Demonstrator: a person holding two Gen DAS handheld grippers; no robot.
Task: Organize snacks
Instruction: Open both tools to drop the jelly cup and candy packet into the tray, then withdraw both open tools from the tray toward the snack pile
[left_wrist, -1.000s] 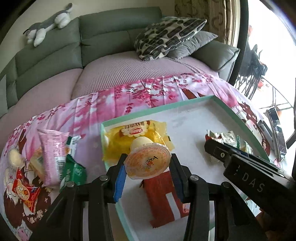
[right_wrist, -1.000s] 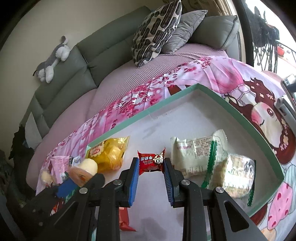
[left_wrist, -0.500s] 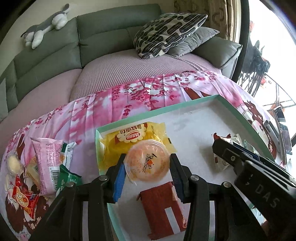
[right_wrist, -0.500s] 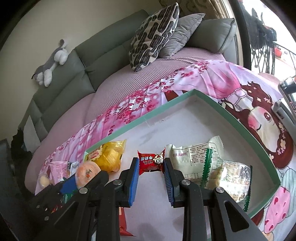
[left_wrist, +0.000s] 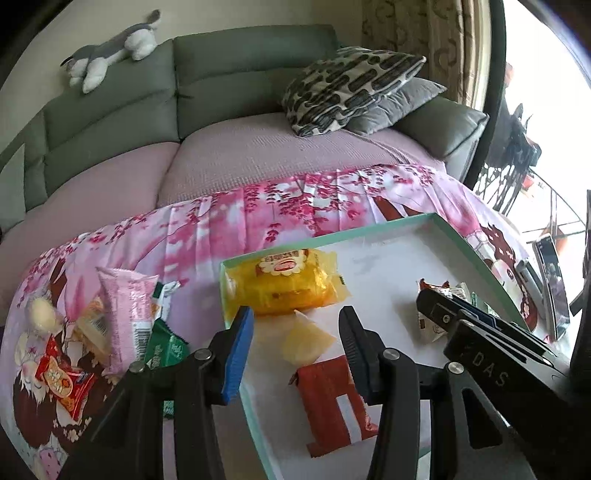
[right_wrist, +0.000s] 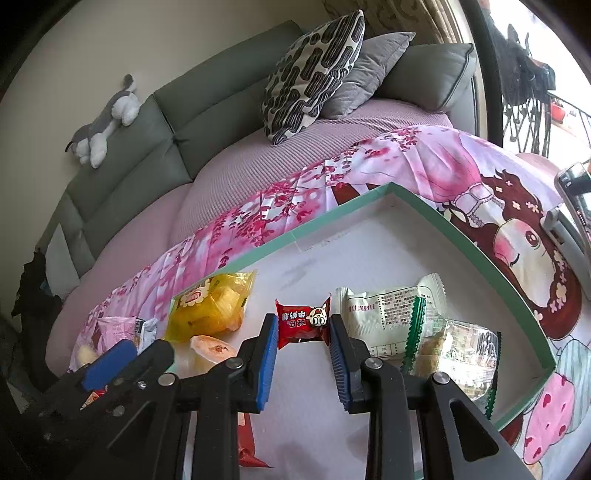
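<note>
Leftmost, on the pink cloth (left_wrist: 240, 218) outside the tray: loose snacks in a heap, incl. a pink pkt (left_wrist: 127, 314), green pkt (left_wrist: 166, 345) and a small red one (left_wrist: 61, 380). Next, the teal-rimmed tray (left_wrist: 332, 239); yellow pkt (left_wrist: 288, 284) sits in its near-left corner. L gripper (left_wrist: 295, 317) hangs over that corner w/ jaws spread, pinching nothing. The jelly cup (left_wrist: 306, 339) lies tipped on the tray floor below the gap, touching neither pad, w/ a flat red pkt (left_wrist: 328, 402) just beside it. Mid-tray, R gripper (right_wrist: 303, 325) has a small red candy (right_wrist: 301, 321) between its pads (wrapper ends touch both), jaws opening. Right of that: white-green pkt (right_wrist: 388, 314) and a clear pkt (right_wrist: 458, 354), overlapping, near the tray's right wall.
</note>
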